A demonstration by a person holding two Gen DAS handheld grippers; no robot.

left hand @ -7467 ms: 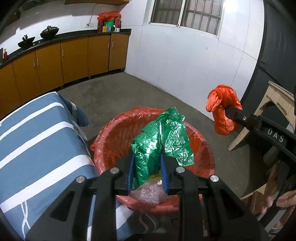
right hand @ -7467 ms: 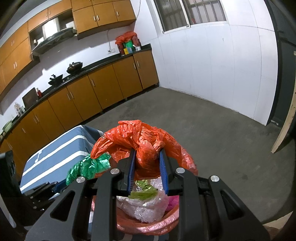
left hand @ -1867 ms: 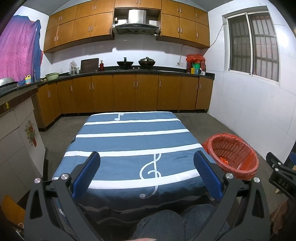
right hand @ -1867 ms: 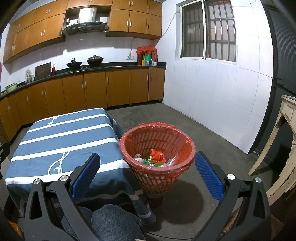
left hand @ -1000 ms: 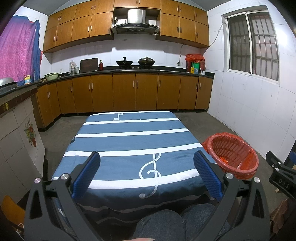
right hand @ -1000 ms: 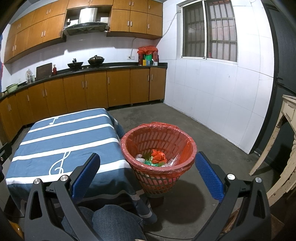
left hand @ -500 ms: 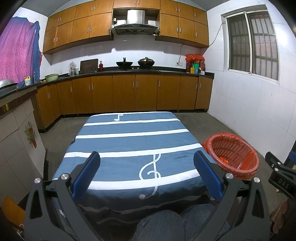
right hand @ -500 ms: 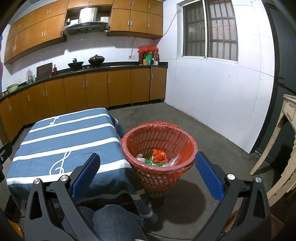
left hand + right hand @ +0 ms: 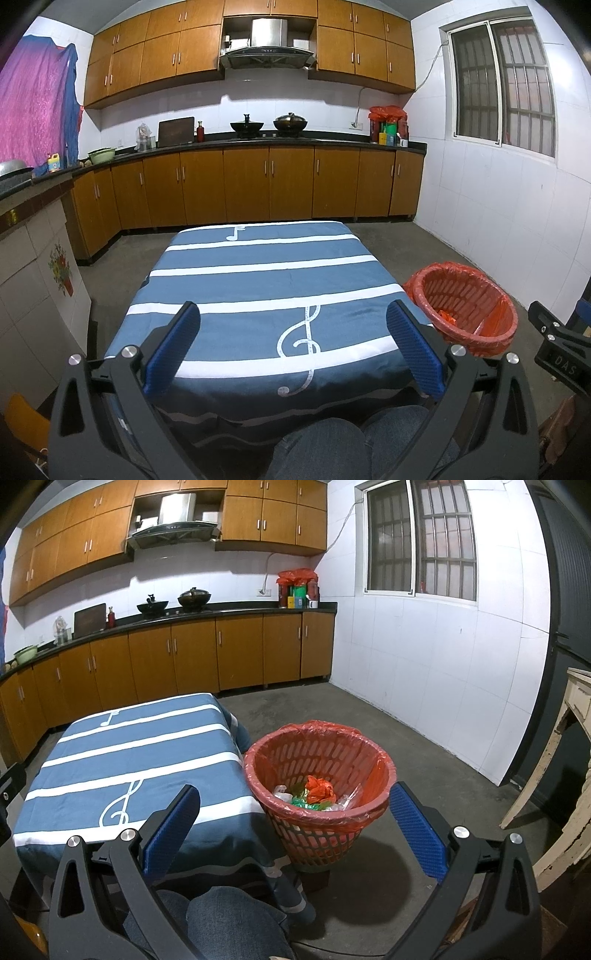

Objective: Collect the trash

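Both the left gripper (image 9: 291, 345) and the right gripper (image 9: 293, 825) have their blue fingers spread wide and hold nothing, while the crumpled orange and green trash (image 9: 314, 794) lies in the round red basket (image 9: 384, 771), nearest the right one.

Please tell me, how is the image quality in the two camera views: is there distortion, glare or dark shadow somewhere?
Left wrist view: strong fisheye bending, the upper cabinets curve, the corners go black, focus is sharp. Right wrist view: the same bending, the window leans, the basket throws a dark shadow on the floor; no strong glare in either.
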